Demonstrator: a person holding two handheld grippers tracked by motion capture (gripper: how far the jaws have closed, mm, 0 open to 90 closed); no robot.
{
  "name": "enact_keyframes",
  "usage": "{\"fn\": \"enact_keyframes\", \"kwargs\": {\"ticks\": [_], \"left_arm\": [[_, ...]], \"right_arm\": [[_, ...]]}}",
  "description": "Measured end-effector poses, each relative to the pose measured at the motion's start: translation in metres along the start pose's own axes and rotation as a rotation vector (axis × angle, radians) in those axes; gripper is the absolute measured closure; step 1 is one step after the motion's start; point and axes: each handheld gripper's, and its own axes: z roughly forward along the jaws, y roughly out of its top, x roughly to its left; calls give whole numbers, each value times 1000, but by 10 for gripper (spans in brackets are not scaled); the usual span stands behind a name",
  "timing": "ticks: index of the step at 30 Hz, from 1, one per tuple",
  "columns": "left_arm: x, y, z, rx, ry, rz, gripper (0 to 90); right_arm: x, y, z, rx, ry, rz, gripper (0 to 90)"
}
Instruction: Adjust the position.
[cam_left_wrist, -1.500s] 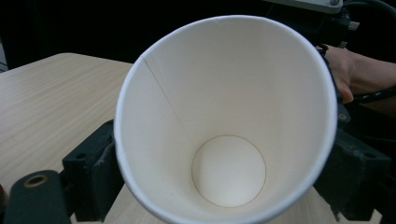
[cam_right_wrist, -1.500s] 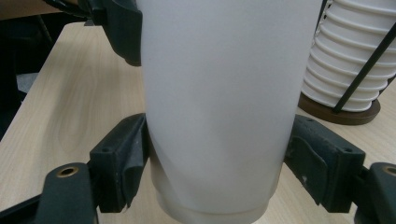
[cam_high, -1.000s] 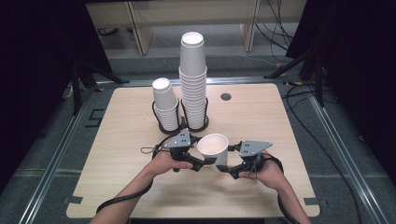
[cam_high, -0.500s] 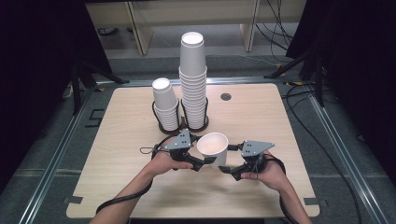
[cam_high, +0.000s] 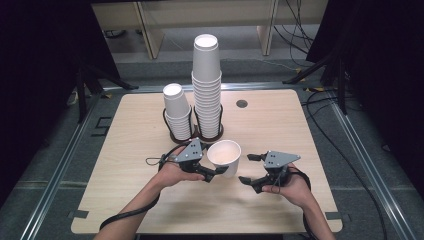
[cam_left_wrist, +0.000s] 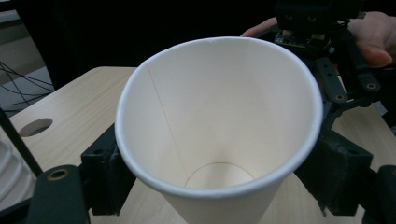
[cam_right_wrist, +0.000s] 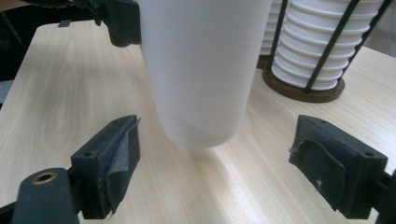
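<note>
holding steady | table (cam_high: 125, 200): two cup stacks (cam_high: 206, 95) at 12 o'clock | paper cup (cam_high: 224, 155) at centre, clamped in left gripper (cam_high: 220, 171) | right gripper (cam_high: 248, 169) gaping at 3 o'clock; approach level, pinch the lower wall gently

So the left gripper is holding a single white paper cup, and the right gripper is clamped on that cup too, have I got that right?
Not quite. The left gripper does hold the white paper cup, its fingers pressed on the sides. But the right gripper is open, not clamped: the right gripper view shows its fingers standing wide apart, clear of the cup on either side.
</note>
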Motion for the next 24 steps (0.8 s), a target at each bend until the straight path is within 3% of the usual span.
{"fn": "enact_keyframes", "kwargs": {"ticks": [2, 3, 4, 9, 12, 13, 14, 15, 18, 21, 24], "left_arm": [[0, 0, -1, 9, 13, 6, 202], [0, 0, -2, 18, 18, 7, 202], [0, 0, -2, 22, 26, 7, 202], [1, -1, -8, 43, 75, 5, 199], [3, -2, -13, 43, 92, -3, 200], [3, -2, -15, 48, 97, 1, 200], [4, -2, -16, 49, 106, 13, 200], [4, -2, -18, 52, 115, 7, 200], [5, -2, -24, 64, 135, 8, 198], [6, -4, -30, 72, 161, 7, 196], [8, -6, -37, 77, 190, 8, 194]], "right_arm": [[-1, 0, -1, 7, -10, 7, 159], [-2, 0, -2, 1, -25, -13, 158], [-1, -1, -2, 3, -29, 13, 158], [-3, -3, -2, -4, -99, 22, 158], [-4, -5, -4, -9, -128, 53, 158], [-5, -5, -4, -22, -136, 35, 158], [-4, -6, -3, -21, -140, 69, 158], [-5, -7, -4, -21, -167, 56, 158], [-4, -9, -3, -36, -198, 91, 158], [-7, -11, -3, -33, -242, 78, 159], [-7, -13, -3, -42, -268, 102, 160]]}}
